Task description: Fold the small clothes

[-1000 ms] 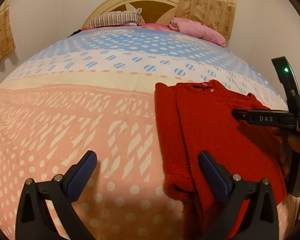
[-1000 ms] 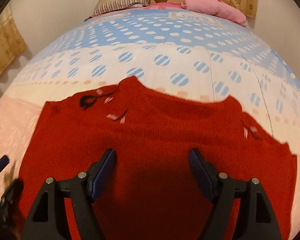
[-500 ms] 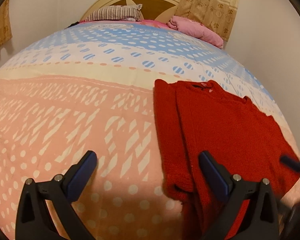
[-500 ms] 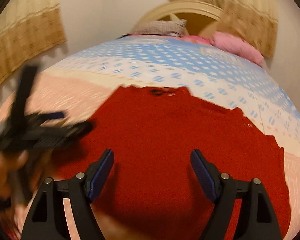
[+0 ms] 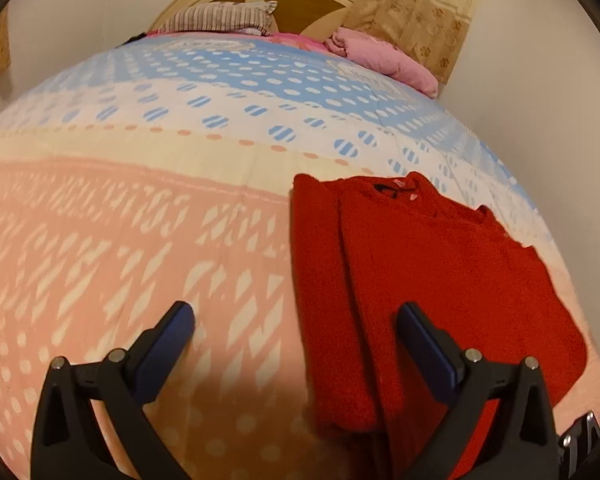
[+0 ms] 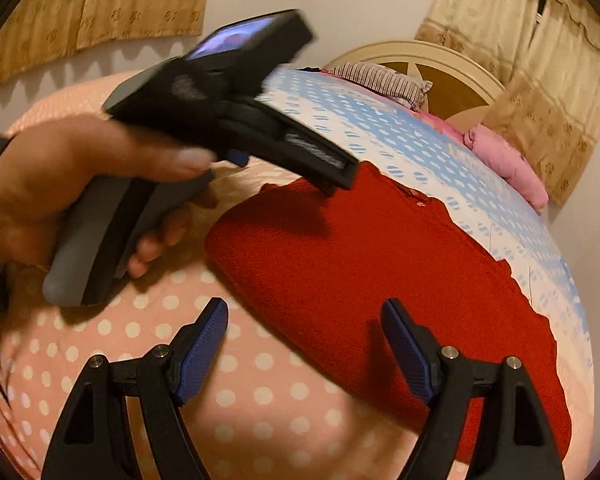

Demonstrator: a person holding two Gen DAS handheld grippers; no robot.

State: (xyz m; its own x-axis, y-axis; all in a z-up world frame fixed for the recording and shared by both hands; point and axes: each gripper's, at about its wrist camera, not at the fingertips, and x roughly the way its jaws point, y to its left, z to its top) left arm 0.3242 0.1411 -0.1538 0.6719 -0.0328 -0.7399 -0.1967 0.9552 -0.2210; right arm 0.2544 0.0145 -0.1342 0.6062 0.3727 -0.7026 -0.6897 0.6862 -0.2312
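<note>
A red knitted sweater (image 5: 440,280) lies flat on the bed, its left side folded in as a long strip (image 5: 320,300). It also shows in the right wrist view (image 6: 360,280). My left gripper (image 5: 296,334) is open and empty, above the sweater's lower left edge. My right gripper (image 6: 305,330) is open and empty, over the sweater's near edge. The left gripper's body (image 6: 220,120), held in a hand, shows in the right wrist view to the left of the sweater.
The bed cover (image 5: 140,240) is pink near me, cream and blue farther off. A striped pillow (image 5: 220,20) and a pink folded blanket (image 5: 380,60) lie by the headboard. Curtains hang behind, and a wall lies to the right.
My right gripper has swung away to the sweater's near edge and left the left wrist view. The left gripper has barely moved. The sweater lies as before.
</note>
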